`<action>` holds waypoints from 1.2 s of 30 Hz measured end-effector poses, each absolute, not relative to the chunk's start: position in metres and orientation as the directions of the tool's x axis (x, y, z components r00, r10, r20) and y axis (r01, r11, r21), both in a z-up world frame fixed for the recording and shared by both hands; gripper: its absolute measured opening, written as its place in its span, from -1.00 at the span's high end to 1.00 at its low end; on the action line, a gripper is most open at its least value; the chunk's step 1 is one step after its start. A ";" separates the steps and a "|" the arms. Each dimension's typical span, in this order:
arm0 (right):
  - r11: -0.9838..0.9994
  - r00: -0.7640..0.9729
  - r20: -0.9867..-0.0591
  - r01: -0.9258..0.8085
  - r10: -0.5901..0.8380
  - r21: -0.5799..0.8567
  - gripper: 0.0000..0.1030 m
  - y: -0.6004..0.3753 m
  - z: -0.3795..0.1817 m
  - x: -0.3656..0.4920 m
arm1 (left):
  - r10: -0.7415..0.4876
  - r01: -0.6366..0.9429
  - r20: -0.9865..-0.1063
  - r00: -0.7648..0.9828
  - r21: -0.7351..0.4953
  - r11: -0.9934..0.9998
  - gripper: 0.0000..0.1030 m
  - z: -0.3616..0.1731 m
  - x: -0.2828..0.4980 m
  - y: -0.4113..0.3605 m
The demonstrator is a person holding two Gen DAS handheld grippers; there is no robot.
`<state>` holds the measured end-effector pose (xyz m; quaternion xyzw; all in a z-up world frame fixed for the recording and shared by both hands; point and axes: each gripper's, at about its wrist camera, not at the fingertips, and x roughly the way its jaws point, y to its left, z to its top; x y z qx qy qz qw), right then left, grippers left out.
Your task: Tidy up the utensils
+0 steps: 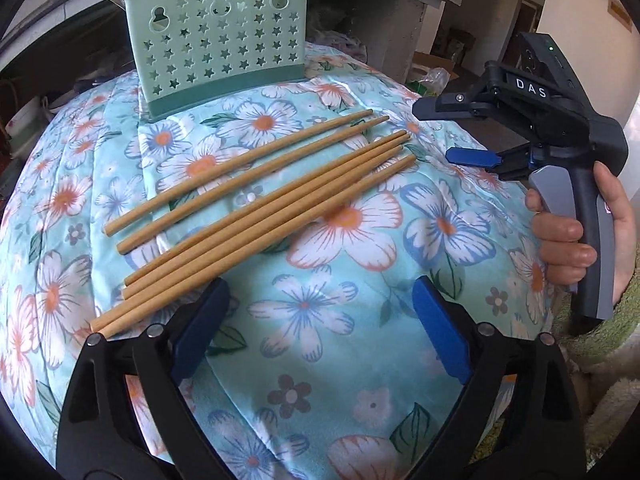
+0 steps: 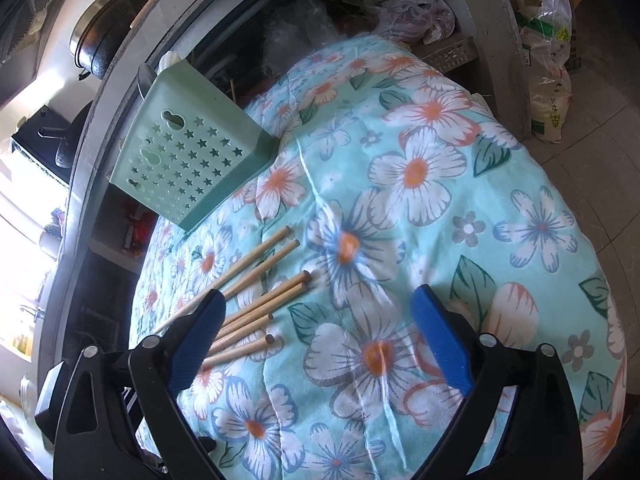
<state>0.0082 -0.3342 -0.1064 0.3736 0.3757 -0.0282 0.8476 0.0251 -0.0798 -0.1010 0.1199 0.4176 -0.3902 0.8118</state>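
Note:
Several wooden chopsticks [image 1: 260, 208] lie side by side on a floral cloth [image 1: 360, 360], slanting from lower left to upper right. Behind them stands a pale green utensil holder [image 1: 218, 48] pierced with star holes. My left gripper [image 1: 320, 328] hovers open over the cloth with nothing between its blue pads [image 1: 200, 328]; the chopsticks' near ends reach its left finger. My right gripper [image 1: 444, 130], held by a hand [image 1: 568, 248], is open off the chopsticks' far tips. In the right wrist view that gripper [image 2: 320, 336] gapes over the cloth, the chopsticks [image 2: 260, 300] by its left pad and the holder [image 2: 188, 160] beyond.
The cloth [image 2: 440, 200] drapes a rounded surface that drops off on all sides. A dark pot [image 2: 108, 28] sits on a counter at the back left. Plastic bags [image 2: 552, 60] and a box stand on the floor at the right. A green fuzzy sleeve [image 1: 600, 340] is at the right edge.

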 end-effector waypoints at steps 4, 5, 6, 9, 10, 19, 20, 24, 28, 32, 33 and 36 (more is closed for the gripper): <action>0.698 0.724 -0.649 0.339 0.235 0.631 -0.88 -0.337 -0.107 0.008 | -0.546 0.739 -0.768 0.335 -0.145 0.658 -0.84 -0.101 0.027 -0.080; 0.688 0.727 -0.643 0.341 0.239 0.641 -0.88 -0.338 -0.108 0.007 | -0.546 0.738 -0.768 0.334 -0.147 0.659 -0.83 -0.101 0.028 -0.079; 0.682 0.729 -0.640 0.341 0.242 0.646 -0.88 -0.339 -0.108 0.007 | -0.547 0.737 -0.769 0.332 -0.150 0.659 -0.83 -0.101 0.028 -0.079; 0.675 0.727 -0.640 0.343 0.248 0.653 -0.88 -0.341 -0.109 0.007 | -0.544 0.738 -0.774 0.323 -0.154 0.657 -0.83 -0.101 0.029 -0.080; 0.677 0.725 -0.643 0.345 0.249 0.651 -0.88 -0.340 -0.109 0.008 | -0.543 0.736 -0.776 0.321 -0.157 0.659 -0.83 -0.101 0.030 -0.080; 0.703 0.694 -0.686 0.374 0.220 0.605 -0.88 -0.334 -0.106 0.015 | -0.552 0.724 -0.770 0.321 -0.176 0.667 -0.83 -0.099 0.031 -0.077; 0.706 0.690 -0.691 0.377 0.218 0.599 -0.88 -0.334 -0.105 0.015 | -0.555 0.721 -0.768 0.320 -0.183 0.668 -0.84 -0.099 0.031 -0.077; 0.710 0.681 -0.700 0.384 0.214 0.590 -0.88 -0.333 -0.105 0.016 | -0.576 0.710 -0.758 0.306 -0.221 0.669 -0.83 -0.098 0.033 -0.073; 0.732 0.659 -0.722 0.383 0.210 0.563 -0.88 -0.331 -0.104 0.020 | -0.595 0.696 -0.747 0.297 -0.257 0.671 -0.84 -0.096 0.035 -0.070; 0.742 0.649 -0.735 0.392 0.196 0.544 -0.88 -0.328 -0.103 0.021 | -0.613 0.684 -0.736 0.287 -0.290 0.669 -0.84 -0.096 0.037 -0.067; 0.743 0.648 -0.736 0.393 0.194 0.542 -0.88 -0.328 -0.103 0.021 | -0.616 0.683 -0.734 0.285 -0.296 0.668 -0.84 -0.096 0.037 -0.067; 0.750 0.642 -0.743 0.393 0.190 0.532 -0.88 -0.327 -0.103 0.022 | -0.626 0.677 -0.729 0.278 -0.314 0.666 -0.84 -0.095 0.038 -0.064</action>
